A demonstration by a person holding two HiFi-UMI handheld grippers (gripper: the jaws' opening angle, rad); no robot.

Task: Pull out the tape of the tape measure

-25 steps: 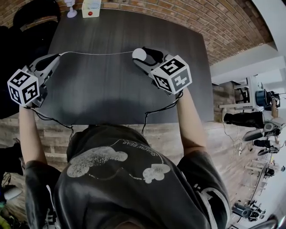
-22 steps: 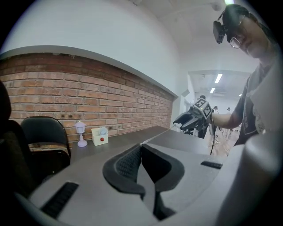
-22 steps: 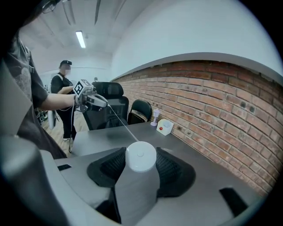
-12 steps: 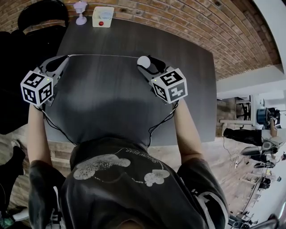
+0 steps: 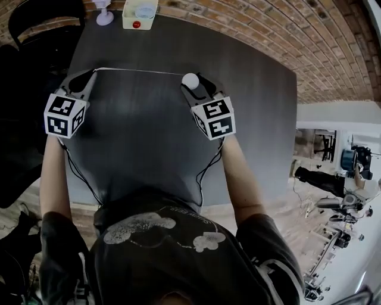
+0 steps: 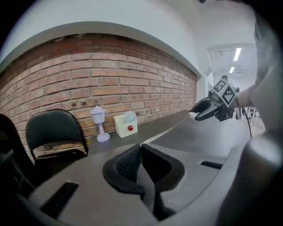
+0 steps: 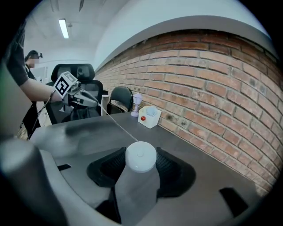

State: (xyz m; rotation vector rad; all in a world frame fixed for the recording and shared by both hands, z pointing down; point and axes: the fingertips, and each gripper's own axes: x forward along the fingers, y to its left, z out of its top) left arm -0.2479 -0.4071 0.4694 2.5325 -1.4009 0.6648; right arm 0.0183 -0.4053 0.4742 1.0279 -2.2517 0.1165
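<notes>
Nearest, low in head view: dark printed shirt point(image 5: 161, 238), both forearms reaching forward over a dark table point(image 5: 155, 143).

Left gripper point(image 5: 93, 72), over the table's left edge: jaws pressed together, the end of the tape point(image 5: 140, 71) pinched at their very tips. Same in left gripper view, pads met at the left gripper point(image 6: 140, 146), a thin pale tape point(image 6: 164, 130) running away to the right.

Right gripper point(image 5: 193, 81), mid-table: jaws held wide around the tape measure point(image 5: 190, 80), a white round case. In right gripper view, tape measure point(image 7: 140, 155) seated between the black pads of the right gripper point(image 7: 140, 167), gripped on both sides.

Tape drawn out in a nearly straight line between the two grippers, above the tabletop; seen in right gripper view as a thin tape point(image 7: 116, 125) leading to the far gripper.

Far table edge: small lavender lamp point(image 5: 105, 15) just beside a cream box point(image 5: 139, 13) with a red button. Black chair point(image 6: 55, 132) left of these. Brick wall point(image 5: 250, 36) behind.
</notes>
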